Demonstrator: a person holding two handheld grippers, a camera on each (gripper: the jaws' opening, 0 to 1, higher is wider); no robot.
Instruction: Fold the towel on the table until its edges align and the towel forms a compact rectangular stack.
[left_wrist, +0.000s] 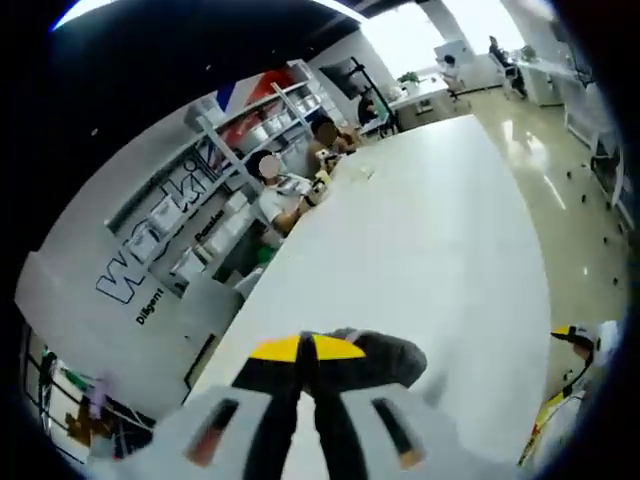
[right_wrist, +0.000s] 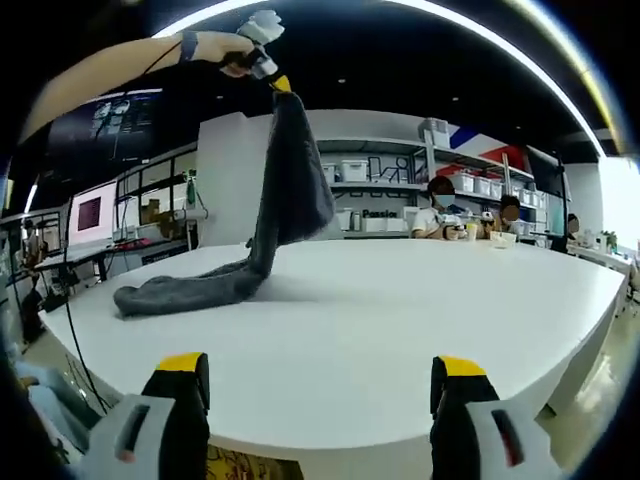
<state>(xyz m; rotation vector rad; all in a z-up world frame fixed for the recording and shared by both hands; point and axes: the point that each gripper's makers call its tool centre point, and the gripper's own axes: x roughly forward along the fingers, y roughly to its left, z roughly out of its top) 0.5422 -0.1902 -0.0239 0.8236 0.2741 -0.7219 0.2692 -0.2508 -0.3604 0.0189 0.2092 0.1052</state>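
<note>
Right gripper (right_wrist: 320, 385) hovers low at the near edge of the white worktop (right_wrist: 400, 330), fingers (right_wrist: 185, 385) spread wide, nothing between them. Up top, the left gripper (right_wrist: 265, 60) pinches one end of the dark grey towel (right_wrist: 285, 190); it hangs steeply, its far end trailing flat on the worktop.

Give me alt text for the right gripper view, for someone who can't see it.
The left tool, held high in a hand, lifts one end of a grey towel off a white table; the other end lies bunched on the tabletop. The right tool hangs open and empty at the near edge. People sit by shelves beyond.
</note>
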